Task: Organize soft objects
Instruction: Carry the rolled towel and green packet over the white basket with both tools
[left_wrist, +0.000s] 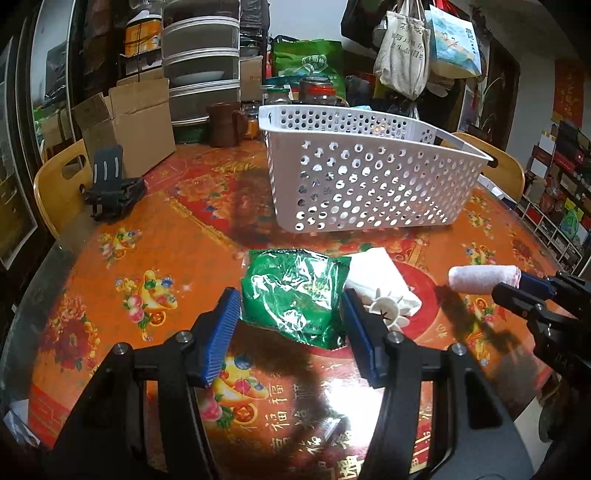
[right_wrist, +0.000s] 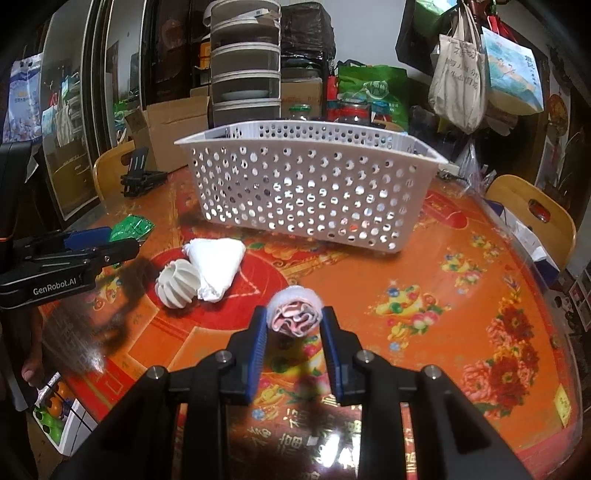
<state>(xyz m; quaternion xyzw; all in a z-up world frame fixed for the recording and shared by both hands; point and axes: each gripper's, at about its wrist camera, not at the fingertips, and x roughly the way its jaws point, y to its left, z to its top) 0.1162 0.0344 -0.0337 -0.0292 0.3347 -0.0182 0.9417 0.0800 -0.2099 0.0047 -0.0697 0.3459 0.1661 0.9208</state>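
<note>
A green foil packet (left_wrist: 293, 295) lies on the orange table between the pads of my left gripper (left_wrist: 290, 321), which stands open around it. My right gripper (right_wrist: 294, 321) is shut on a rolled white and pink towel (right_wrist: 294, 310) and holds it above the table; the roll also shows in the left wrist view (left_wrist: 484, 278). A folded white cloth (right_wrist: 218, 264) and a white ribbed plastic piece (right_wrist: 177, 282) lie left of the roll. The white perforated basket (right_wrist: 306, 184) stands behind them, toward the table's far side.
A black phone stand (left_wrist: 110, 188) sits at the table's far left. A cardboard box (left_wrist: 129, 125), a brown mug (left_wrist: 223, 123) and jars (left_wrist: 317, 90) stand behind the basket. Wooden chairs (right_wrist: 535, 210) flank the table. A colourful box (right_wrist: 59, 424) lies at the near left.
</note>
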